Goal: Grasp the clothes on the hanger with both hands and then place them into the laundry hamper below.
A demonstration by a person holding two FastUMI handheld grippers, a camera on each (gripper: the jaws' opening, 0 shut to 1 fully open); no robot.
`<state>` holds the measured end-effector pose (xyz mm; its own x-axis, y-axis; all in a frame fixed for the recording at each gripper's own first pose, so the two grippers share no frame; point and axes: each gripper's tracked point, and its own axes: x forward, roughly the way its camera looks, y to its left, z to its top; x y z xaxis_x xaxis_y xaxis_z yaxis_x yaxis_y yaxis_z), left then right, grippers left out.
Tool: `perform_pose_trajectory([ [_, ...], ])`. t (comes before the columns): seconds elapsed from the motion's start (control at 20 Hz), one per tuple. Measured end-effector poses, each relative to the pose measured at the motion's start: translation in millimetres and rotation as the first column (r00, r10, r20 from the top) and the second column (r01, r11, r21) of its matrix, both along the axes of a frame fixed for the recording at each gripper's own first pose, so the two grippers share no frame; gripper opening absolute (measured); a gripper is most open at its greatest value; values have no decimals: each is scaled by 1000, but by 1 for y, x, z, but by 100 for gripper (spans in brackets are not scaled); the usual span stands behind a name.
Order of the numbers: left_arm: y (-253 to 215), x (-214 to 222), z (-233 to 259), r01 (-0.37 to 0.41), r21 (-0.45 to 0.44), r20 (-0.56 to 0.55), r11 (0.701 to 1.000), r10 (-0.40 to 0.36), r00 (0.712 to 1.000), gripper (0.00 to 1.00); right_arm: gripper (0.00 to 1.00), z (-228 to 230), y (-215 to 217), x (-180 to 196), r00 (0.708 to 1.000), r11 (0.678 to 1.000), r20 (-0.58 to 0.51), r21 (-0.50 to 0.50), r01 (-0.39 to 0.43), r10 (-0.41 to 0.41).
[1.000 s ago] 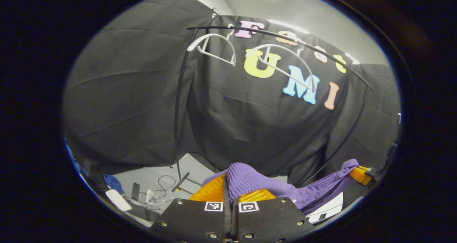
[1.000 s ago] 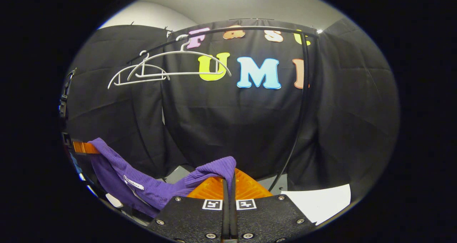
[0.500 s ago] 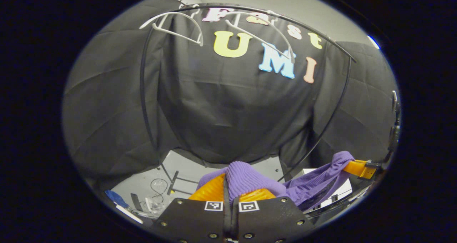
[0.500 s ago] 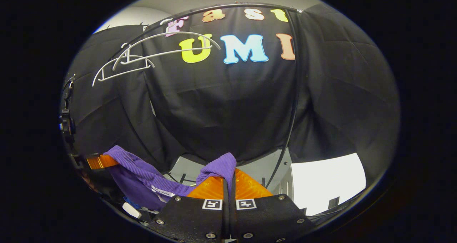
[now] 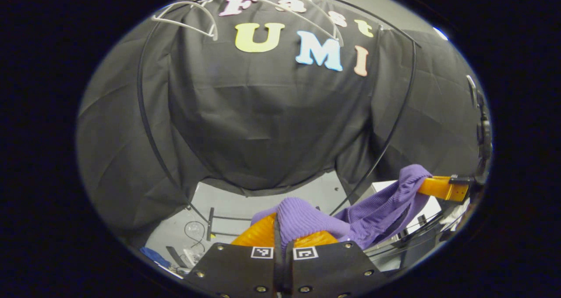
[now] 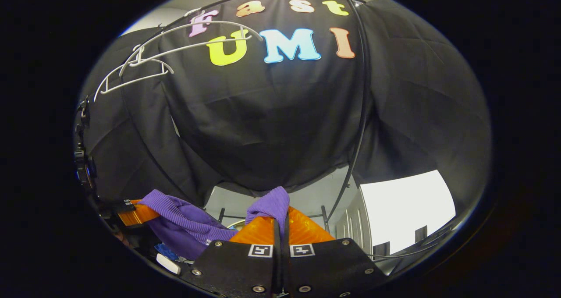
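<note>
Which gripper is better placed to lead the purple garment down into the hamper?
Neither clearly: the left gripper and right gripper are each clamped on the purple garment, which is slung between them. The hamper isn't identifiable, so lower both together.

Open air ahead of both grippers up to the black cloth wall (image 5: 271, 127). Rack's thin black frame (image 5: 147, 127) arced across the front: one upright left, another (image 6: 362, 114) right, top bar overhead. Two bare white hangers (image 6: 144, 68) hung high on the bar, well clear above. Purple garment (image 5: 381, 206) stretched between the grippers, blocking the gap there. Floor clutter, cables and small items (image 5: 193, 236), sat low left near the rack foot.
</note>
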<state>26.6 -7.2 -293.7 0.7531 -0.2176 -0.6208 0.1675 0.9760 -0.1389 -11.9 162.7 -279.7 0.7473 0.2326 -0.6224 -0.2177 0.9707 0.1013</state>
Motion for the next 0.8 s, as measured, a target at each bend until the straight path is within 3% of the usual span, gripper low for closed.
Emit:
perform_pose_trajectory([
  [0.2, -11, 9, -28, 61, 39, -55, 997, -59, 997, 1, 1, -41, 2, -5, 995, 998, -101, -57, 3, -8],
  [0.25, -14, 14, -30, 72, 37, -56, 997, -70, 996, 6, 1, -48, 4, -7, 991, 999, -129, -50, 10, -17],
  [0.3, -13, 14, -30, 79, 29, -56, 996, -78, 995, 1, 2, -51, 7, -8, 988, 999, -151, -42, 19, -25],
  [0.4, -15, 17, -35, 82, 16, -58, 996, -81, 995, 1, 1, -58, 7, -14, 983, 999, -181, -41, 34, -41],
  [0.45, -12, 15, -39, 82, 14, -62, 996, -81, 995, 6, 2, -60, 5, -18, 981, 998, -190, -43, 40, -48],
  [0.8, -7, 18, -51, 93, 3, -92, 996, -92, 991, 4, 6, -68, 5, -34, 964, 996, -251, -12, 84, -84],
])
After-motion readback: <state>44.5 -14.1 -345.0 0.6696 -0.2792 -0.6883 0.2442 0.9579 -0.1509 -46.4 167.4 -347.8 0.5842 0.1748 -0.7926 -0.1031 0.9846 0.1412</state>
